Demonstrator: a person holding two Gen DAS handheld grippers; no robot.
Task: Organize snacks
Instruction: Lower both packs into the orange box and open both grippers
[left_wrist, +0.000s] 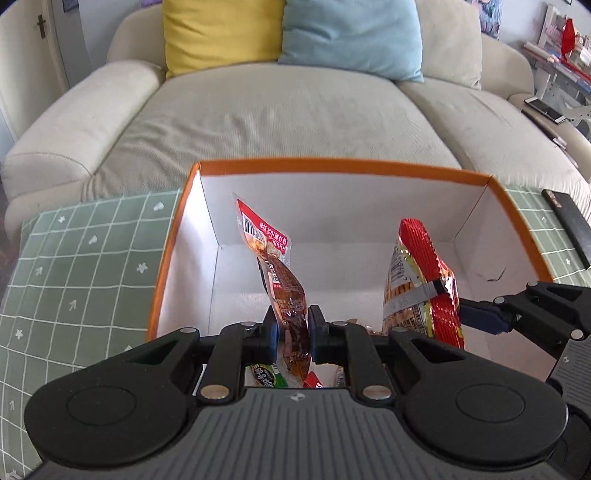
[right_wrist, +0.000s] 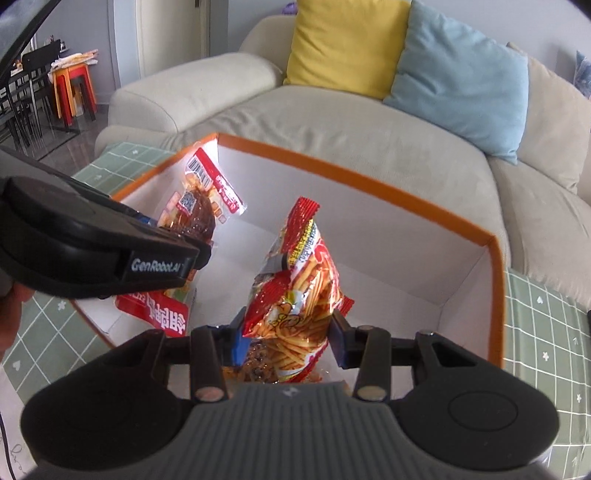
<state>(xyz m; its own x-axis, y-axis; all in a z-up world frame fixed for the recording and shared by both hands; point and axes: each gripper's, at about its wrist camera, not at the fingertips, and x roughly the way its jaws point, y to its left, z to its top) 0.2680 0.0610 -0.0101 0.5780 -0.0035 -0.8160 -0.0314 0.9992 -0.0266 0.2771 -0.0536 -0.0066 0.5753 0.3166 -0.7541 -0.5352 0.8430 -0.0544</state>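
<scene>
Over the orange-rimmed box (left_wrist: 332, 164), both hand-held grippers clamp snack packets.

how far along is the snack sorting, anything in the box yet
Done: at least one red packet already lies in the orange-rimmed box. In hand: the left gripper is shut on a brown sauce pouch, the right gripper on a bag of fries-style sticks, both over the box. Left: releasing both.
</scene>
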